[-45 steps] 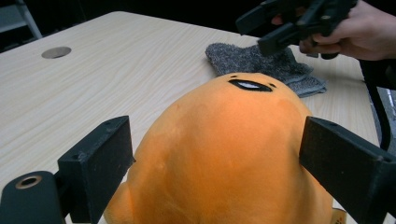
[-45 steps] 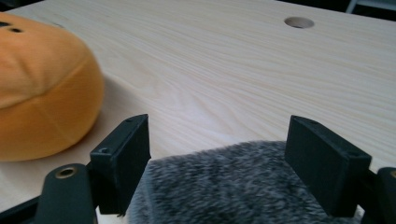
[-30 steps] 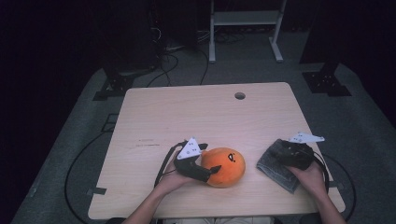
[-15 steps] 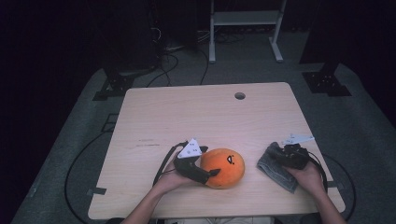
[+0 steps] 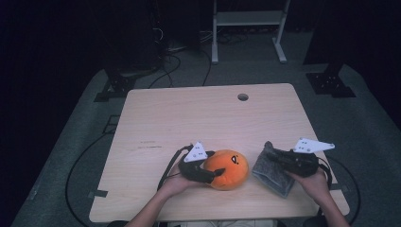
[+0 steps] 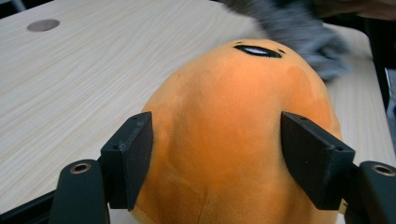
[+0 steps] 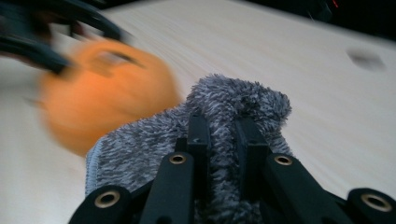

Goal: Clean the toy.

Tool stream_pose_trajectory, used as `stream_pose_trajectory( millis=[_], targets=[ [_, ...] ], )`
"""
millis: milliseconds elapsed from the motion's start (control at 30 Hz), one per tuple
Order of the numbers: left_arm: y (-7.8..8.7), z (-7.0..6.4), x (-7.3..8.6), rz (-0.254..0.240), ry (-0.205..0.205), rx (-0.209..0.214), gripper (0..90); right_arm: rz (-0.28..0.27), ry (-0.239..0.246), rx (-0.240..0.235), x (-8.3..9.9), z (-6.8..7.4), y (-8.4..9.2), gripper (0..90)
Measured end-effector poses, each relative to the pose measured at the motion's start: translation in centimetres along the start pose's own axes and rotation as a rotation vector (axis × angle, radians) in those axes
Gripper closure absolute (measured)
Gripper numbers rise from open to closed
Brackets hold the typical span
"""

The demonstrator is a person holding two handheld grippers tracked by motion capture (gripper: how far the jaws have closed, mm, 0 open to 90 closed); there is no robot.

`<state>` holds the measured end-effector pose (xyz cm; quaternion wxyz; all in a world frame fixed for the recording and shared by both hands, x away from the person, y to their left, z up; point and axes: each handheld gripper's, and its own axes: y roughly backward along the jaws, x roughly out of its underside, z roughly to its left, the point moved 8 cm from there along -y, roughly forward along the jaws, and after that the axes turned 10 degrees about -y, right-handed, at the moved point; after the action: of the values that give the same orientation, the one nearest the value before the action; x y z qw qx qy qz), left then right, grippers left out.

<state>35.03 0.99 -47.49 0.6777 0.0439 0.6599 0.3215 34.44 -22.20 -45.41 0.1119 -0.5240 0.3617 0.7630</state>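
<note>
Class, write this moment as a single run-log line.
left gripper: closing around orange plush | right gripper: shut on grey cloth, lifting | table

My grippers are matte black: left gripper [image 5: 215, 174] and right gripper [image 5: 274, 156] each carry a pale three-cornered plate, brass-ringed screw holes, black cables trailing. Bare forearms, no sleeves.

High view looks down over the table [image 5: 189, 118]; both gripper views, close and low, share it.
</note>
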Motion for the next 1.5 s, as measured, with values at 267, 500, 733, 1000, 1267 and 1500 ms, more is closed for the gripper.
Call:
stream_pose_trajectory(
  millis=[267,500,733,1000,1267,1500],
  targets=[
    [-0.7,0.1,-0.2,-0.002,0.031,-0.022,29.6,0.03,0.203,-0.14,-1.2,7.3,-3.8,78.3],
    [-0.5,0.3,0.1,-0.007,0.052,0.0,30.0,0.08,0.169,-0.035,0.3,4.3,-3.8,78.8],
    [-0.7,0.4,0.2,-0.006,0.066,-0.002,30.4,0.054,0.132,-0.026,0.3,3.7,-2.9,78.5],
    [-0.5,0.5,0.4,0.001,0.063,0.015,31.3,0.056,0.17,-0.042,-0.2,4.8,-3.8,78.5],
    [-0.7,0.6,0.4,-0.001,0.077,0.016,31.1,0.05,0.112,-0.06,0.4,3.8,-2.6,78.6],
    [-1.1,0.6,0.3,-0.009,0.1,-0.007,30.5,0.045,0.214,-0.134,-0.5,7.8,-4.4,78.5]
  ],
)
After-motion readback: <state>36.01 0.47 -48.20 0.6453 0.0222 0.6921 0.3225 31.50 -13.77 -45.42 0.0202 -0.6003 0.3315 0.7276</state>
